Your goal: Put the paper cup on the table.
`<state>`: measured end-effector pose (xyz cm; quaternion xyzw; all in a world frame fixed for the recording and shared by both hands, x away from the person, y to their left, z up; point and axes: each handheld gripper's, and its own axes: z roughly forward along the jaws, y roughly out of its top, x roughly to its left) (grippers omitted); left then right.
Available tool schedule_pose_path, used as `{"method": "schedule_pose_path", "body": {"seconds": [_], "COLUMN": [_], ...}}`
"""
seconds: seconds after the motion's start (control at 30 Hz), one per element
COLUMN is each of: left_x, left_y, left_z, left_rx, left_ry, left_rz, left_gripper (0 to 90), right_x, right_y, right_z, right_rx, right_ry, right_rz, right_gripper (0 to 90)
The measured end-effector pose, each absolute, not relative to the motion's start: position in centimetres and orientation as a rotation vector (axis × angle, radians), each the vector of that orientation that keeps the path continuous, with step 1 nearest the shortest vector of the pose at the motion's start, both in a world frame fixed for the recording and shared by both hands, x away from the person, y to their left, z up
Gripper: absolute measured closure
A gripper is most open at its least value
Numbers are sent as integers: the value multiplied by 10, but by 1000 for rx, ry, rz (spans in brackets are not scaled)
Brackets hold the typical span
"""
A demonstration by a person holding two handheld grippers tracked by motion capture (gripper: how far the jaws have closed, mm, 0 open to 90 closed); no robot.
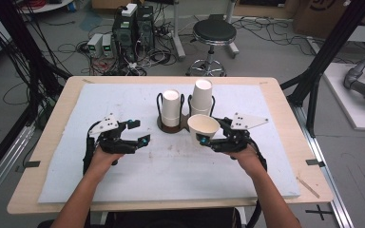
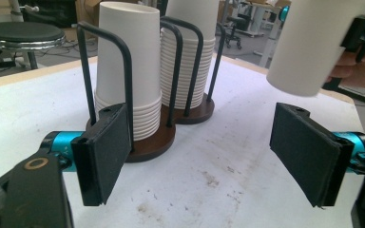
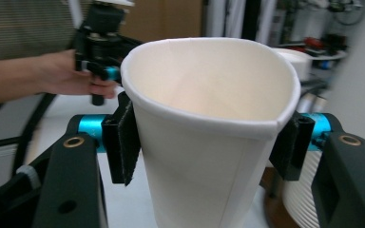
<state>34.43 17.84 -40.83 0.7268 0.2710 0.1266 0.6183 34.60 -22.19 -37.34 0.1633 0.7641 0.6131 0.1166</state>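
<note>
While my right gripper (image 1: 203,138) clamps a single white paper cup (image 3: 209,137), pads pressing its sidewall hard enough to squash the rim out of round, the cup sits mouth-up, lifted off the white table mat (image 1: 171,166) just in front of the cup holder (image 2: 147,142). Left gripper (image 1: 138,132) has jaws spread wide with nothing between the pads, hovering low over the mat, left of the holder and aimed at it. Holder is a dark round-based wire rack with two stacks of upside-down cups: the near stack (image 2: 129,71) in front of my left jaws, the taller stack (image 1: 202,97) just beside it, right gripper side. Held cup is near the taller stack, whether it touches I can't tell. Mat shows brown scuff marks between my hands.
</note>
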Motion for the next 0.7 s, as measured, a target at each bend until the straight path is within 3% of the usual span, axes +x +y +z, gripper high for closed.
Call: {"method": "schedule_pose_path", "body": {"seconds": [0.7], "left_x": [347], "left_y": [176], "left_z": [-414], "left_rx": [1688], "left_ry": [636], "left_rz": [274], "left_gripper": [214], "right_x": [372], "right_y": [-321], "right_z": [-404], "right_rx": [926], "right_ry": [2029], "right_rz": [1486], "right_gripper": [367]}}
